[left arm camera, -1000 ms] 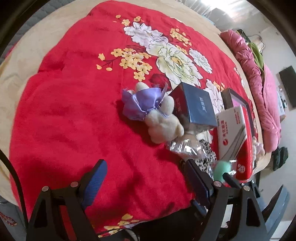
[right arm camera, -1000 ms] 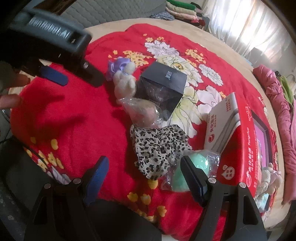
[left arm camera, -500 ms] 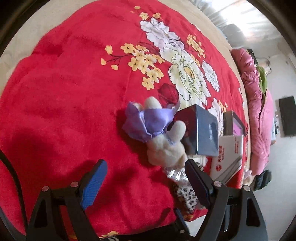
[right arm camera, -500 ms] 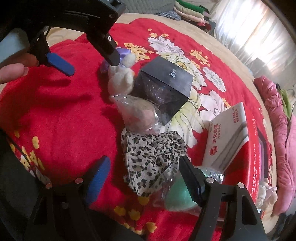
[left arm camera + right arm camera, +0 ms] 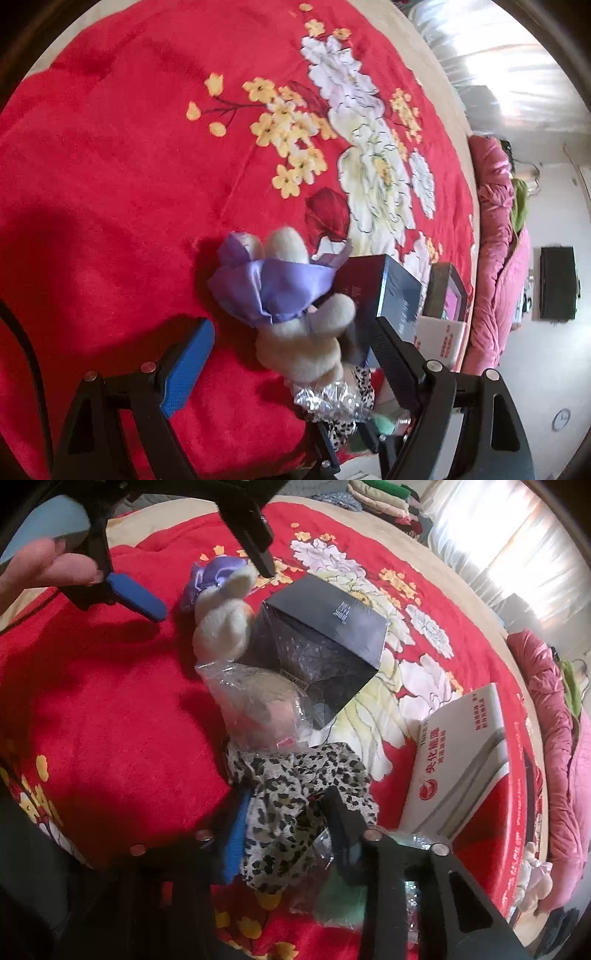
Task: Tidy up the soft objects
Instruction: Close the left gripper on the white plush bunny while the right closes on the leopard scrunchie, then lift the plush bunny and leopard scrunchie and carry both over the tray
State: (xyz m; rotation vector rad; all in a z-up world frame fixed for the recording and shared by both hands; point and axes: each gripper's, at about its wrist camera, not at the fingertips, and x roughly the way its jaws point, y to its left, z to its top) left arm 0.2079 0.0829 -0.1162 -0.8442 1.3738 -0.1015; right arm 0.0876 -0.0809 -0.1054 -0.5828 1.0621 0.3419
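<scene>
A cream plush bunny point(image 5: 299, 343) with a purple bow lies on the red floral blanket point(image 5: 129, 184), against a black box point(image 5: 391, 291). My left gripper point(image 5: 291, 343) is open, its jaws on either side of the bunny. In the right wrist view the bunny point(image 5: 221, 616) lies far left under the left gripper point(image 5: 210, 590). My right gripper point(image 5: 284, 834) is closing around a leopard-print cloth point(image 5: 291, 794). A plush in a clear bag point(image 5: 258, 709) lies just beyond it, and a green soft ball in plastic point(image 5: 340, 897) lies under the right finger.
A black box point(image 5: 325, 638) stands mid-bed. A red and white carton point(image 5: 469, 771) lies to the right. A pink quilt point(image 5: 561, 738) runs along the far right. Folded clothes point(image 5: 384, 494) are stacked at the back.
My left gripper moved forward until its jaws flank the bunny. My right gripper moved forward and narrowed its jaws around the leopard-print cloth.
</scene>
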